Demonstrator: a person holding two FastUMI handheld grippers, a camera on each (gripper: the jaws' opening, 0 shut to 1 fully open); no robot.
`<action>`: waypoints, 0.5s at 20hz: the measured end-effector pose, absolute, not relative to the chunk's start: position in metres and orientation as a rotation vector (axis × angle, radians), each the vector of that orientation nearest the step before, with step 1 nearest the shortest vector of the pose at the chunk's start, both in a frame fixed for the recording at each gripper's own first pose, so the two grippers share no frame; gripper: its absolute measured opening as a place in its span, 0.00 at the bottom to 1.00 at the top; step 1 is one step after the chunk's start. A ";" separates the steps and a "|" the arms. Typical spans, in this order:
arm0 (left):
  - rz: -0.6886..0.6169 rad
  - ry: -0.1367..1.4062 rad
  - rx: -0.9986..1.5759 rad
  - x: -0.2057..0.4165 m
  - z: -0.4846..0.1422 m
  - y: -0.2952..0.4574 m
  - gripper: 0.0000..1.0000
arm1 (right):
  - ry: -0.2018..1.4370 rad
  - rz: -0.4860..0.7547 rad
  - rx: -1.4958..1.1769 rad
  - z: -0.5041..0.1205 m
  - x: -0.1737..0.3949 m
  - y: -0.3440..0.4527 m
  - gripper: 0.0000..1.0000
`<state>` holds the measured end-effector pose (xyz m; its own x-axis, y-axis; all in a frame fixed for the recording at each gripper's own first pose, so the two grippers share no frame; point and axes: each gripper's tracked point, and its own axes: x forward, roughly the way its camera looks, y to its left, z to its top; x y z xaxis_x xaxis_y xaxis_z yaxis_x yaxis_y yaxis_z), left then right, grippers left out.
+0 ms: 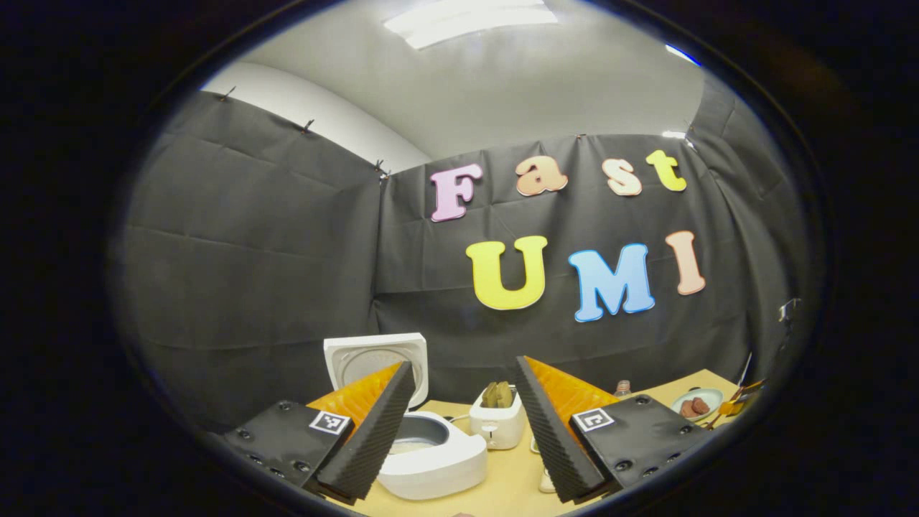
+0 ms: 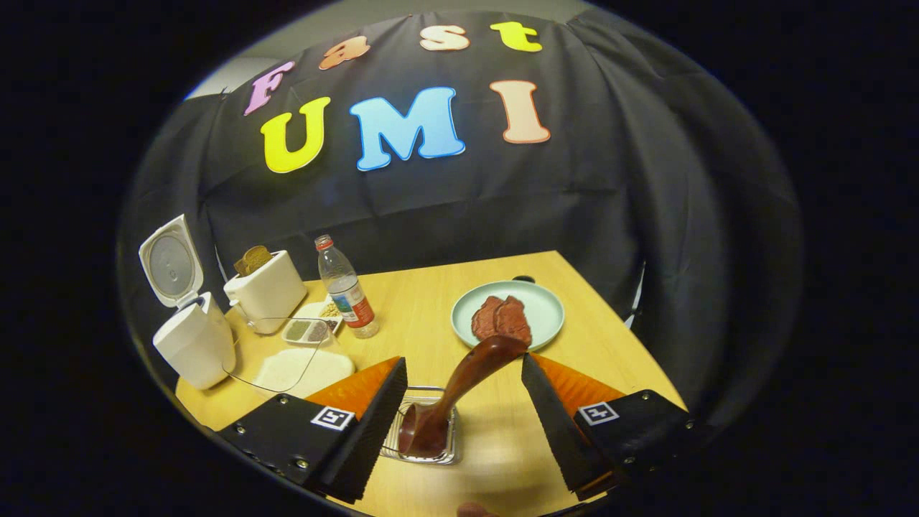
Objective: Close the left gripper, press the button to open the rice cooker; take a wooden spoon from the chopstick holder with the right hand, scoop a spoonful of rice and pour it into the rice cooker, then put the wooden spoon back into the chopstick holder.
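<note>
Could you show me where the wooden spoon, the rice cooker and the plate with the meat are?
wooden spoon (image 2: 470, 377): right gripper view, middle of its handle.
rice cooker (image 2: 192, 345): right gripper view, white body below the raised lid.
plate (image 2: 549, 309): right gripper view, bare rim beside the meat.

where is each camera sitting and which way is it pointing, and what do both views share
Left gripper view: rides on the left gripper, low over the table, facing the booth wall; its own two fingers, apart, frame the open rice cooker and toaster.
Right gripper view: rides on the right gripper, higher and tilted down at the table; its spread fingers flank the wooden spoon standing in the chopstick holder.
Shared: rice cooker, toaster, the plate of meat, the table.
</note>
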<state>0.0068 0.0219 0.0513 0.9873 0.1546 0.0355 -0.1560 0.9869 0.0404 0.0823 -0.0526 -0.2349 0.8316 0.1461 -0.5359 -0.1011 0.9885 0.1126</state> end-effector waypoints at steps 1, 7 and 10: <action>0.163 -0.028 0.043 0.009 0.050 0.023 0.95 | 0.552 0.114 0.049 -0.227 0.083 -0.059 0.98; 0.206 0.006 0.035 0.033 0.047 0.051 0.96 | 0.383 0.106 -0.015 -0.141 0.076 -0.067 0.98; 0.228 0.007 0.031 0.056 0.054 0.079 0.96 | 0.320 0.082 -0.017 -0.103 0.067 -0.061 0.98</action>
<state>0.0563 0.0788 0.0542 0.9742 0.2258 -0.0031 -0.2256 0.9737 0.0320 0.0672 -0.0611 -0.1029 0.9460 0.0780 -0.3147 -0.0833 0.9965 -0.0034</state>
